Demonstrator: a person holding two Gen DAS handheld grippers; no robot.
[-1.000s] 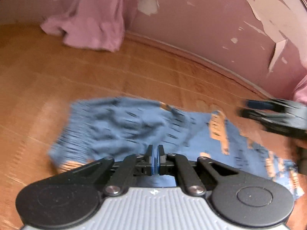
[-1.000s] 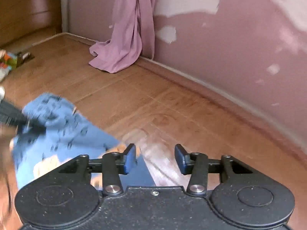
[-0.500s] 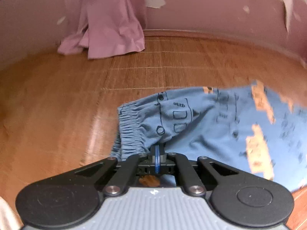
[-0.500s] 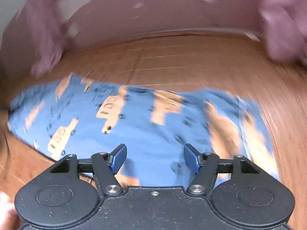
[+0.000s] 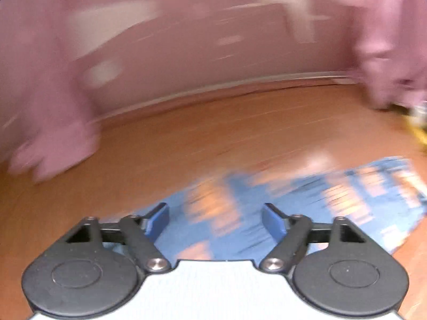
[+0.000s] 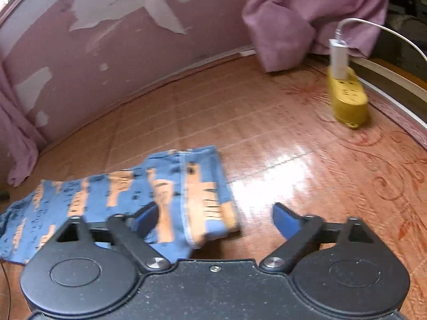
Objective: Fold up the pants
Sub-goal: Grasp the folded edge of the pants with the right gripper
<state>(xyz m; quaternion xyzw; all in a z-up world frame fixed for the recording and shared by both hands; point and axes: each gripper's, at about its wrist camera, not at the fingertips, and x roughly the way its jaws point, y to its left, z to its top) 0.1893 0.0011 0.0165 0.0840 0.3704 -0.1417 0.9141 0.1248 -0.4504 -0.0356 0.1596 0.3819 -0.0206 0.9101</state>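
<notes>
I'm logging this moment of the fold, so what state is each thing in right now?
left gripper: open, holding nothing, over the pants
right gripper: open, holding nothing
pants: lying on the floor, released
floor: glossy, glare patch beside the pants
power strip: on the floor, white plug inserted
curtain: hanging, bunched at the floor

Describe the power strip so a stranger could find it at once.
Follow the wooden floor to its far right edge, just past the pink curtain. The power strip lies there, the only yellow thing, with a white plug and cable standing in it.
</notes>
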